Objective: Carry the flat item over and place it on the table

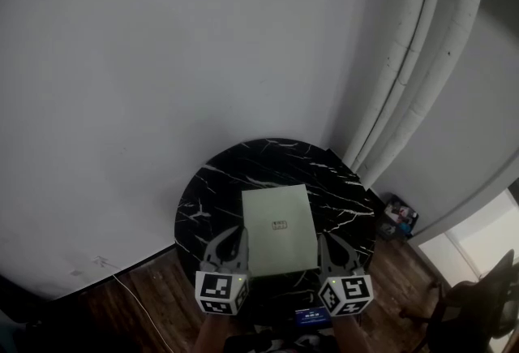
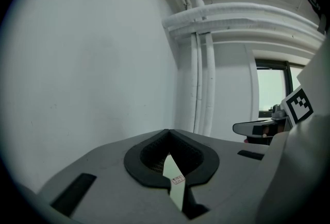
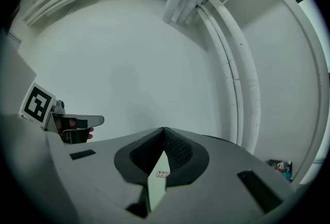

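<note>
You had the left gripper [image 1: 229,240] and the right gripper [image 1: 335,244] each clenched on a thin side edge of the pale green flat card [image 1: 280,228] over the round black marble table [image 1: 243,165], so an uneven release could have tipped it off the near rim.

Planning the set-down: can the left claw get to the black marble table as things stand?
Probably yes. The left claw, shut on the pale flat item together with the right claw, appears to be right over the table, and nothing shows in between.
</note>
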`<state>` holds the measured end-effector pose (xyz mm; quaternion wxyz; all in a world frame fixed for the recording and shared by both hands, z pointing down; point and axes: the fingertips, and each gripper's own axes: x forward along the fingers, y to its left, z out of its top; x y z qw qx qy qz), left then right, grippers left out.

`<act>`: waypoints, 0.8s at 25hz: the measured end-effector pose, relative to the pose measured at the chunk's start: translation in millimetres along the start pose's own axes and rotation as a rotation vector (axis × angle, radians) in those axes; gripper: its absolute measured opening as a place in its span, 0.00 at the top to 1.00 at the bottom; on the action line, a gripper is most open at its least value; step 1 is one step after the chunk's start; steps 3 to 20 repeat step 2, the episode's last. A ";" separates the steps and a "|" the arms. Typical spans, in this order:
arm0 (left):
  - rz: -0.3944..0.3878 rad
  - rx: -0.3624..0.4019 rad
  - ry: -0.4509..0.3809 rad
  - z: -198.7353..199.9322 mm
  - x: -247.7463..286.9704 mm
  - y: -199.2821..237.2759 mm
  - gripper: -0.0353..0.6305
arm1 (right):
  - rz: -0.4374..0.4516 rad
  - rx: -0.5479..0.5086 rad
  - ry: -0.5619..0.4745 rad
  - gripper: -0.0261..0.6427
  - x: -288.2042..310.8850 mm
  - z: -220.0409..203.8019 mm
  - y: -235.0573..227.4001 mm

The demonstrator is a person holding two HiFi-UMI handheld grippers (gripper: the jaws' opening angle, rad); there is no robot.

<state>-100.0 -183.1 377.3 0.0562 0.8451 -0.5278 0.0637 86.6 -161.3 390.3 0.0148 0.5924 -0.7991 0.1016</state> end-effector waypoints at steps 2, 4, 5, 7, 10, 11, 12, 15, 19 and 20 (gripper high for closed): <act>-0.002 0.002 0.001 -1.6 2.0 1.2 0.93 | -0.002 0.002 0.000 0.93 2.5 -1.7 -0.9; -0.002 0.002 0.001 -1.6 2.0 1.2 0.93 | -0.002 0.002 0.000 0.93 2.5 -1.7 -0.9; -0.002 0.002 0.001 -1.6 2.0 1.2 0.93 | -0.002 0.002 0.000 0.93 2.5 -1.7 -0.9; -0.002 0.002 0.001 -1.6 2.0 1.2 0.93 | -0.002 0.002 0.000 0.93 2.5 -1.7 -0.9; -0.002 0.002 0.001 -1.6 2.0 1.2 0.93 | -0.002 0.002 0.000 0.93 2.5 -1.7 -0.9; -0.002 0.002 0.001 -1.6 2.0 1.2 0.93 | -0.002 0.002 0.000 0.93 2.5 -1.7 -0.9; -0.002 0.002 0.001 -1.6 2.0 1.2 0.93 | -0.002 0.002 0.000 0.93 2.5 -1.7 -0.9; -0.002 0.002 0.001 -1.6 2.0 1.2 0.93 | -0.002 0.002 0.000 0.93 2.5 -1.7 -0.9; -0.002 0.002 0.001 -1.6 2.0 1.2 0.93 | -0.002 0.002 0.000 0.93 2.5 -1.7 -0.9; -0.002 0.002 0.001 -1.6 2.0 1.2 0.93 | -0.002 0.002 0.000 0.93 2.5 -1.7 -0.9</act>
